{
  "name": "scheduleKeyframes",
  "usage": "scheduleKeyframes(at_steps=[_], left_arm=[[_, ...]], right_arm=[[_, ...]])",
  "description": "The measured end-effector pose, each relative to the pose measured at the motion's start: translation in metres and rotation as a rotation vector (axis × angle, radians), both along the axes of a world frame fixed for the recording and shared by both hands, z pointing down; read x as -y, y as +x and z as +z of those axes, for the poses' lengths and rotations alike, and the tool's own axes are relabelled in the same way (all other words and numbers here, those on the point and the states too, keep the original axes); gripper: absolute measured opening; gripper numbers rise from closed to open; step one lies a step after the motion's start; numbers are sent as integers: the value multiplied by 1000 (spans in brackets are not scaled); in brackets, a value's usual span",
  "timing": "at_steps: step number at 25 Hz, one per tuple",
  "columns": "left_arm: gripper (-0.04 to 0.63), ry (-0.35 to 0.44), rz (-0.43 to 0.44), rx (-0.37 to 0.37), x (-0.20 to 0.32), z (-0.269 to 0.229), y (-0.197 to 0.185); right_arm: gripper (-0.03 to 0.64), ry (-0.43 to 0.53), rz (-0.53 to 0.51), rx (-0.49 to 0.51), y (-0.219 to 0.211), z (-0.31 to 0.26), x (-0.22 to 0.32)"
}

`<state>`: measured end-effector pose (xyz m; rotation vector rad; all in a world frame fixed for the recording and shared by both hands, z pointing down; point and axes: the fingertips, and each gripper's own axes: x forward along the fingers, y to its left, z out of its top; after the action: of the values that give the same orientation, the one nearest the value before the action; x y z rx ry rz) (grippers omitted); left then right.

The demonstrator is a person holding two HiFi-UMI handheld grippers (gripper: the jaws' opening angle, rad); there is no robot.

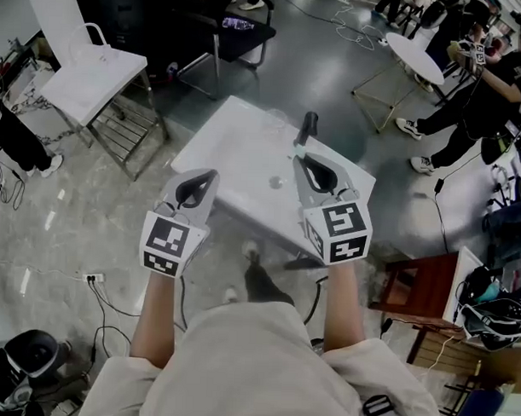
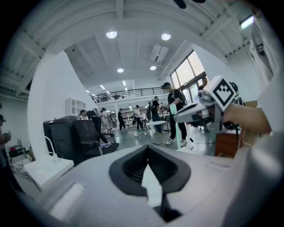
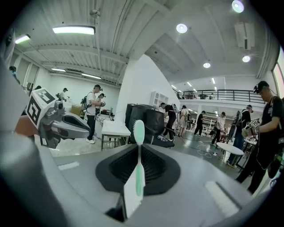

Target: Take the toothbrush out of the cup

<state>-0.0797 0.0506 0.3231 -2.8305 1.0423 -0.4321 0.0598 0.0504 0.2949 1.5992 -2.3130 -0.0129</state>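
Note:
A mint-green and white toothbrush (image 3: 139, 133) stands upright between the pads of my right gripper (image 3: 138, 155), its head poking past the tips. In the head view my right gripper (image 1: 301, 159) hangs over the white table (image 1: 237, 151), with the toothbrush (image 1: 297, 148) at its tip. A dark upright cylinder (image 1: 308, 126) stands just beyond; I cannot tell if it is the cup. My left gripper (image 1: 209, 177) is level with the right one, jaws together and nothing in them. The left gripper view shows its own shut jaws (image 2: 148, 153) and the toothbrush (image 2: 183, 128) in the right gripper.
A white chair (image 1: 94, 73) stands at the far left and a black chair (image 1: 241, 32) behind the table. At the far right are a round white table (image 1: 415, 55) and people. A wooden stool (image 1: 424, 290) is near my right side. Cables lie on the floor.

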Motion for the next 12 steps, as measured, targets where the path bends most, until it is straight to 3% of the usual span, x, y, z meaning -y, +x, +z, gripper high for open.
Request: scheduleKeyframes(at_steps=[12], left_arm=[[2, 42, 30, -17, -38, -17, -9]], right_arm=[[28, 20, 20, -14, -11, -12, -61]])
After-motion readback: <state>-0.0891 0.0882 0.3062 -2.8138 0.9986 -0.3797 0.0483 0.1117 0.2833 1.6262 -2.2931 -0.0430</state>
